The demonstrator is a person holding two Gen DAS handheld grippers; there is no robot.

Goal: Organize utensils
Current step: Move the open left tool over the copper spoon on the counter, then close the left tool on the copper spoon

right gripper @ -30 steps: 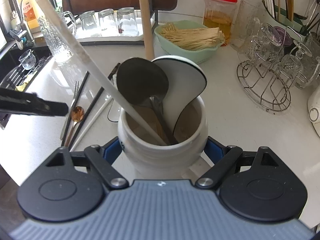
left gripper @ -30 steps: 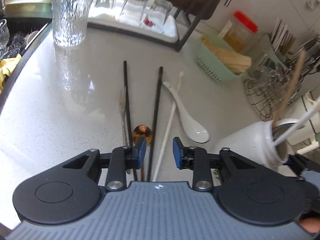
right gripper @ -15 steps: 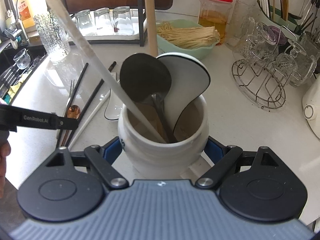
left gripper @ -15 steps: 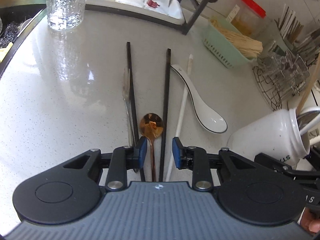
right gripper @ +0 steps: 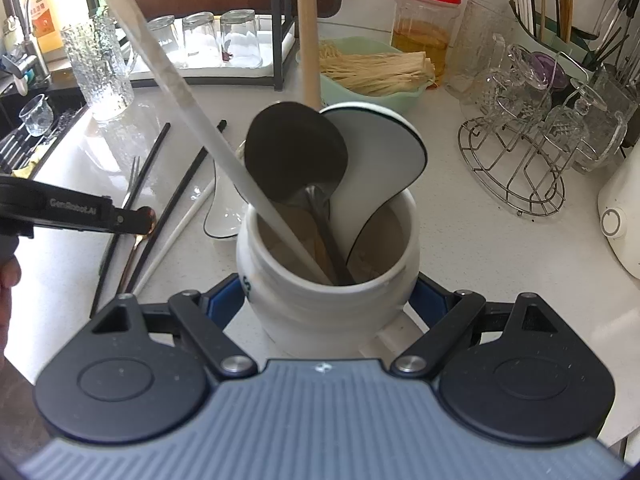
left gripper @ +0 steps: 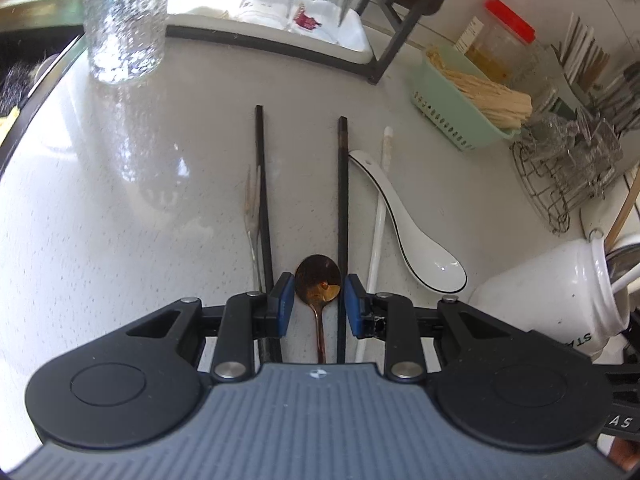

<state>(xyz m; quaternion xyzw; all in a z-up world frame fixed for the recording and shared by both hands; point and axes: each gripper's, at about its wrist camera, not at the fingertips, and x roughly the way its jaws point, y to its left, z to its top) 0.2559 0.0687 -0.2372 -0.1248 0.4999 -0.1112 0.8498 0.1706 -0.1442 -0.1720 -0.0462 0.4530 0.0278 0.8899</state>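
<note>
2 grippers are at work over the pale counter (left gripper: 120, 220). The left gripper (left gripper: 319, 298) points steeply down with its blue pads (left gripper: 283, 300) set narrowly apart and gripping nothing; the bowl of a copper spoon (left gripper: 319, 278) lies between the pads, its handle running back under the gripper. Just left of it lie a black chopstick (left gripper: 262, 200) and a clear fork (left gripper: 251, 204); just right lie a 2nd black chopstick (left gripper: 342, 200), a white chopstick (left gripper: 378, 216) and a white ceramic soup spoon (left gripper: 416, 240). The right gripper (right gripper: 328, 300) holds a white utensil crock (right gripper: 320, 300) clamped between its widely spread pads; inside stand a dark ladle (right gripper: 296, 152), a white spoon (right gripper: 380, 160), a white stick (right gripper: 180, 92) and a wooden handle (right gripper: 308, 40).
</note>
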